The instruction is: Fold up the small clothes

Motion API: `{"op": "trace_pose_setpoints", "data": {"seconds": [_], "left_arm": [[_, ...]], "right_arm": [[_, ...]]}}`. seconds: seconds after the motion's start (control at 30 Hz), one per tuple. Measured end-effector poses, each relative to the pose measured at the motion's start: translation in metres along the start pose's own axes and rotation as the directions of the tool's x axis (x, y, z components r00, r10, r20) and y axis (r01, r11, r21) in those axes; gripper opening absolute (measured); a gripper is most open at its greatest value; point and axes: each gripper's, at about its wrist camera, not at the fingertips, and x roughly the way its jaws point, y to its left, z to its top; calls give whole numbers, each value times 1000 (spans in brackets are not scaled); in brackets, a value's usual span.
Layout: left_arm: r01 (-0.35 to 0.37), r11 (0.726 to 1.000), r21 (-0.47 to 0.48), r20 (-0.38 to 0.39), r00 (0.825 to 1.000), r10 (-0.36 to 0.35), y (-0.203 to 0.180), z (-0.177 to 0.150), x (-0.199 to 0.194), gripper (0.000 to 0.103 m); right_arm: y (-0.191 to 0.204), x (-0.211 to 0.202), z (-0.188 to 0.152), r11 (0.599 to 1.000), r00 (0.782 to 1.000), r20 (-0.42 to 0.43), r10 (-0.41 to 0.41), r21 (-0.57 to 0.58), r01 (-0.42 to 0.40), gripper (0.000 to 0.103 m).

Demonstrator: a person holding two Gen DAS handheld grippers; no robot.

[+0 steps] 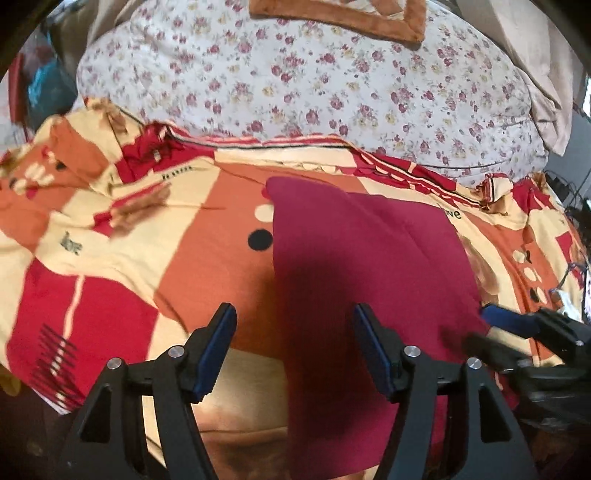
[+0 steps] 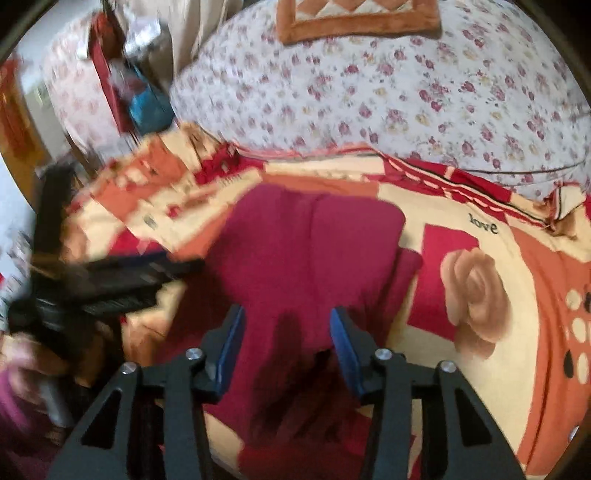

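Note:
A dark red garment [image 1: 354, 266] lies spread flat on the patterned bed sheet [image 1: 110, 251]; it also shows in the right wrist view [image 2: 306, 251]. My left gripper [image 1: 295, 317] is open and empty, hovering over the garment's left edge. My right gripper [image 2: 287, 325] is open and empty above the garment's near part. The right gripper also shows at the right edge of the left wrist view [image 1: 509, 332], at the garment's right side. The left gripper appears blurred at the left of the right wrist view [image 2: 147, 273].
A white floral quilt [image 1: 314, 81] is heaped at the back of the bed, with an orange-bordered mat [image 2: 358, 18] on top. Clutter and a blue item [image 2: 147, 103] stand at the far left. Cables [image 1: 569, 192] lie at the right edge.

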Motion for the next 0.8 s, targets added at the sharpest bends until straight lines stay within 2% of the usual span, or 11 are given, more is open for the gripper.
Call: {"op": "trace_pose_setpoints", "data": {"seconds": [0.1,0.23,0.53,0.73,0.8], "left_arm": [[-12,1000,10,26,1000,12,-3,-1,-8,45],[-58,998,26,63,996,56,-8,-2,-18,45],[-65,997,31,103,993,62,-14,-5,-36,45],[-50,998,34,144,989,44,-17,-8,-53,45],[-62,997,40,156,986,55,-19,-8,-59,45]], "right_arm": [[-4,19,-12,1000,998,-63,-20,0,20,48],[0,13,-18,999,998,-51,-43,-21,42,48],[-2,-23,-15,997,1000,24,-16,71,14,49],[2,-43,-12,991,995,90,-46,130,34,66],[3,-45,-11,990,994,95,-51,133,38,68]]}}
